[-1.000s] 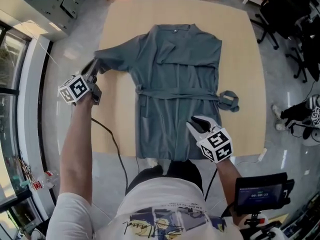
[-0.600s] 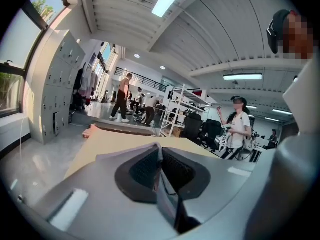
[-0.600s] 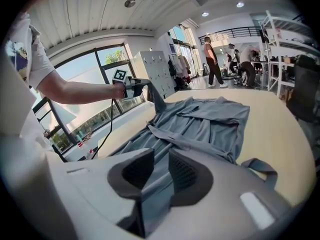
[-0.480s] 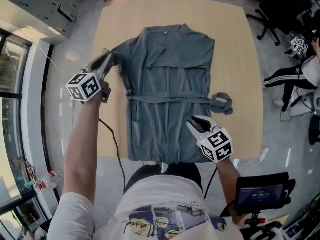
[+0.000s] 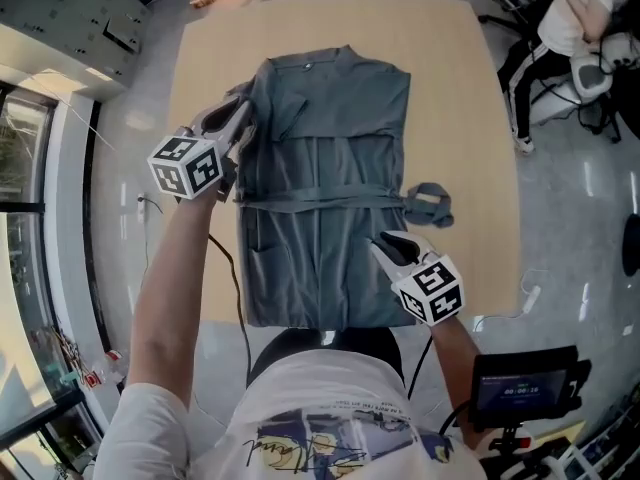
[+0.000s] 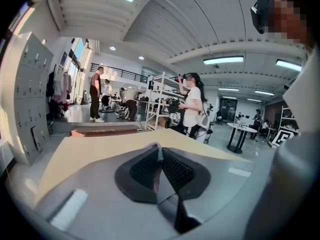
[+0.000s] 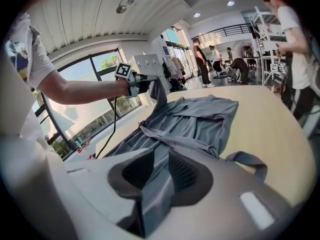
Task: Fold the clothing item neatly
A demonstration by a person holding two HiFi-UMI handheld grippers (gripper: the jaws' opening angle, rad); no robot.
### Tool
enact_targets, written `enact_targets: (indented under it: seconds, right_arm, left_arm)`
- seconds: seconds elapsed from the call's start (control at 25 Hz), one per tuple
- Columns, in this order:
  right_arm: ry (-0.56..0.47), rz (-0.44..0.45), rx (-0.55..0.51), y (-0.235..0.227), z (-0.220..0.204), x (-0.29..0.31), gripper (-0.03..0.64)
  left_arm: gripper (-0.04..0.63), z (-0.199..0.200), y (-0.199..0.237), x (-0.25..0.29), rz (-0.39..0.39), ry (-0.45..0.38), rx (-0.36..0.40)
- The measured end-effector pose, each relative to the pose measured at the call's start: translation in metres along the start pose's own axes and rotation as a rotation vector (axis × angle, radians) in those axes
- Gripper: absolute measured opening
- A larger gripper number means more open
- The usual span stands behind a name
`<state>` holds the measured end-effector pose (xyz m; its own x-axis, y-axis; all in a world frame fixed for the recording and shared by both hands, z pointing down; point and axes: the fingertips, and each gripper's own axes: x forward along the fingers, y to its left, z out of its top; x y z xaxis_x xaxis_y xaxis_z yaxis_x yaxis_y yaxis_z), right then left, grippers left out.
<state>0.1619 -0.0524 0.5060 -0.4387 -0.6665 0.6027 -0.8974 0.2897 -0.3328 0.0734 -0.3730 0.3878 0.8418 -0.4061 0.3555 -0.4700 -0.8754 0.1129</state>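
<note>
A grey-blue robe (image 5: 325, 168) lies flat on the tan table (image 5: 460, 88), collar at the far end and a belt across its waist. My left gripper (image 5: 238, 123) is shut on the left sleeve and holds it lifted over the robe's left edge; in the right gripper view that sleeve (image 7: 159, 95) hangs from it. In the left gripper view only a thin sliver of cloth shows between the pads (image 6: 170, 169). My right gripper (image 5: 388, 246) sits at the robe's lower right, shut on the hem fabric, which fills the gap between its jaws (image 7: 159, 176).
The belt's looped end (image 5: 430, 203) lies on the table to the right of the robe. A cable (image 5: 235, 298) trails off the table's near left edge. A seated person (image 5: 580, 8) is at the far right, and a small screen (image 5: 520, 388) is by my right side.
My left gripper has carried the sleeve to the right, from spread out on the table to over the robe's left side. The right gripper has stayed at the hem.
</note>
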Motion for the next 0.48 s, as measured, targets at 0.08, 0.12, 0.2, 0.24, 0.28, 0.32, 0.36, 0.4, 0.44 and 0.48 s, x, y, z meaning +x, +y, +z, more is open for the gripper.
enact_targets:
  seconds: [0.08,0.12,0.2,0.24,0.28,0.32,0.36,0.4,0.44,0.48]
  right_arm:
    - [0.001,-0.001,0.009,0.0,-0.002,0.0,0.08]
    - [0.002,-0.002,0.013,0.001,-0.003,0.0,0.08]
    - [0.003,-0.001,0.019,0.001,-0.005,0.0,0.08]
    - [0.004,-0.001,0.021,-0.001,-0.007,-0.001,0.08]
    - [0.004,0.0,0.023,-0.004,-0.009,-0.002,0.08]
    - [0.005,0.001,0.026,-0.008,-0.011,-0.004,0.08]
    - [0.006,0.003,0.029,-0.013,-0.014,-0.007,0.08]
    - [0.006,0.006,0.034,-0.019,-0.016,-0.009,0.08]
    - [0.006,0.008,0.039,-0.025,-0.02,-0.012,0.08]
    - [0.007,0.01,0.045,-0.029,-0.023,-0.014,0.08]
  left_arm:
    - [0.024,0.0,-0.009,0.01,-0.02,0.018,0.027]
    - [0.023,0.0,-0.014,0.015,-0.032,0.028,0.041]
    - [0.023,-0.001,-0.026,0.028,-0.057,0.05,0.073]
    - [0.023,-0.001,-0.034,0.036,-0.069,0.063,0.094]
    - [0.023,-0.002,-0.042,0.045,-0.081,0.079,0.117]
    - [0.023,-0.003,-0.052,0.055,-0.093,0.096,0.143]
    - [0.023,-0.005,-0.062,0.067,-0.106,0.115,0.168]
    - [0.025,-0.007,-0.073,0.079,-0.121,0.133,0.189]
    - [0.023,-0.01,-0.083,0.091,-0.137,0.15,0.208]
    - [0.023,-0.014,-0.093,0.102,-0.153,0.168,0.225]
